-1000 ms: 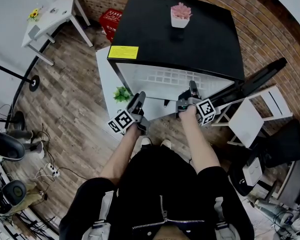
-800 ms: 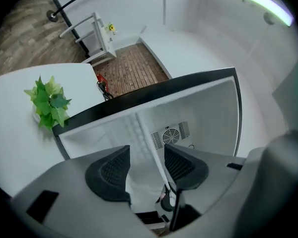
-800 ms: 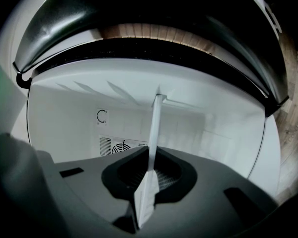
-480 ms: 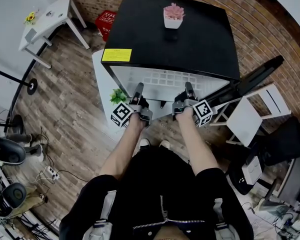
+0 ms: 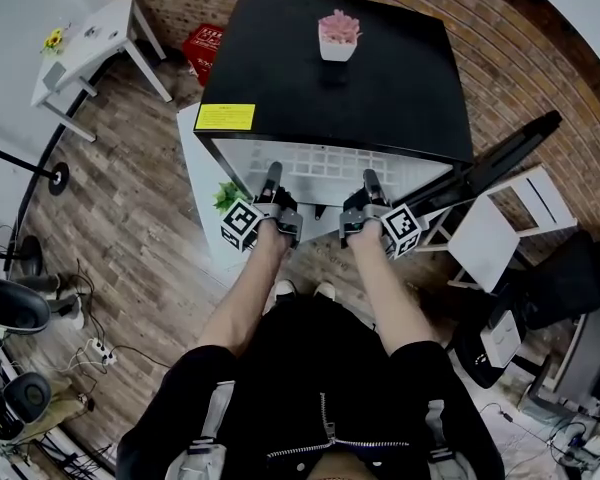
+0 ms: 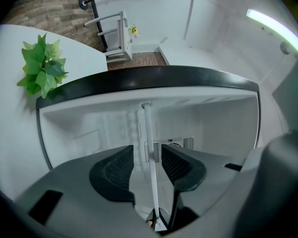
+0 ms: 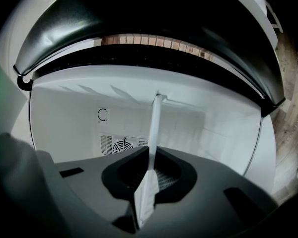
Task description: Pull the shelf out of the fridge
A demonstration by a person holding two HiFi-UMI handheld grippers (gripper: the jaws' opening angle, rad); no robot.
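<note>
Right, the person stands square to the fridge (image 5: pixel 330 68), and the shelf (image 5: pixel 330 158) sits inside it at 12 o'clock from them, its white grid just showing under the black top. It is not yet drawn out.

The right gripper (image 5: pixel 368 180) reaches in at about 1 o'clock, and its own view shows the jaws clamped onto the shelf's thin front edge (image 7: pixel 154 128), pads pressed on both faces. The left gripper (image 5: pixel 273 176) is in at 11 o'clock. Its jaws have just been closing, and the shelf edge (image 6: pixel 149 148) runs straight between them, but there is a gap on either side, so nothing is gripped on that side yet.

As for handling, the shelf looks like a slim, light panel, stiff enough to slide as one piece, though probably with a little flex across its width. The white finish looks smooth, so a loose pinch could slip off. The front rim is the sensible place to take it, one gripper towards each side as they are placed now. An even, level pull seems wise, since one side leading could wedge the shelf against the fridge walls. The left jaws likely need to bite first.
</note>
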